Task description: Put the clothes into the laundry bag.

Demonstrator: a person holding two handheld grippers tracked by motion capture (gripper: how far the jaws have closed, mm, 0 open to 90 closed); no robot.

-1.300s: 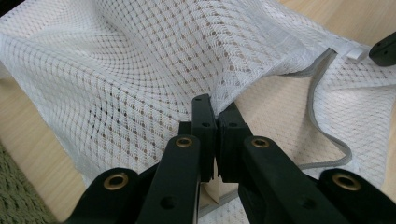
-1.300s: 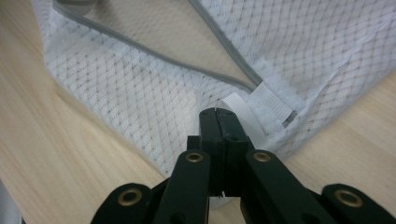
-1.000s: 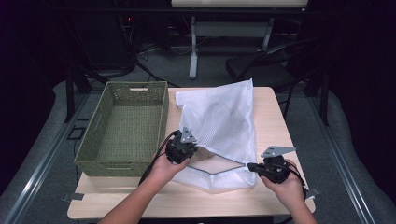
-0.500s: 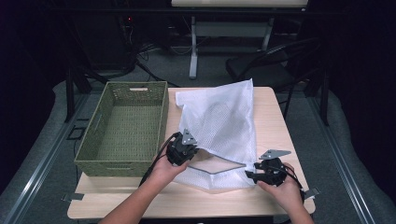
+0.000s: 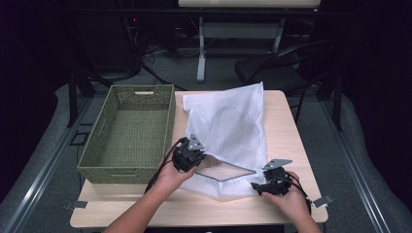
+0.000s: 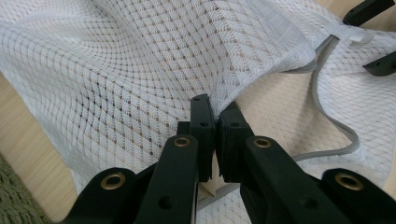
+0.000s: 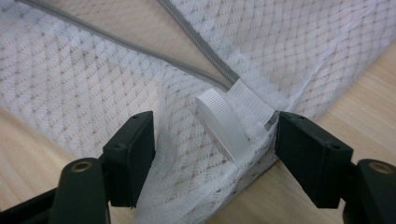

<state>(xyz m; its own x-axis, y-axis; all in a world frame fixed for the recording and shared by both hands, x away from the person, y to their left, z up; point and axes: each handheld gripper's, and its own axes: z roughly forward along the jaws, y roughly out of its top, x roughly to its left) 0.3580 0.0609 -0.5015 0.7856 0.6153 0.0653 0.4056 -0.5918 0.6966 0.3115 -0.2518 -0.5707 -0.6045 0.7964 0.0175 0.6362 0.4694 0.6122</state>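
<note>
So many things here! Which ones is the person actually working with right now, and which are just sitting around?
In use:
- white mesh bag, its zipper mouth pulled open
- left gripper, shut on the bag's upper edge
- right gripper, jaws open around the bag's white ribbon tab

Sitting around:
- green woven basket, untouched
- table
- chair behind the table

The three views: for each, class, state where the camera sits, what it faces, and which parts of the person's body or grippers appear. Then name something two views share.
High view: above the person's side, looking forward and down at the light wooden table; forearms, hands, both grippers enter from below.
Left gripper view: rides the left gripper, facing the white mesh laundry bag; its fingers pinch the mesh.
Right gripper view: rides the right gripper, its fingers open around the bag's white ribbon tab.
Shared: both gripper views show the bag's grey zipper.
</note>
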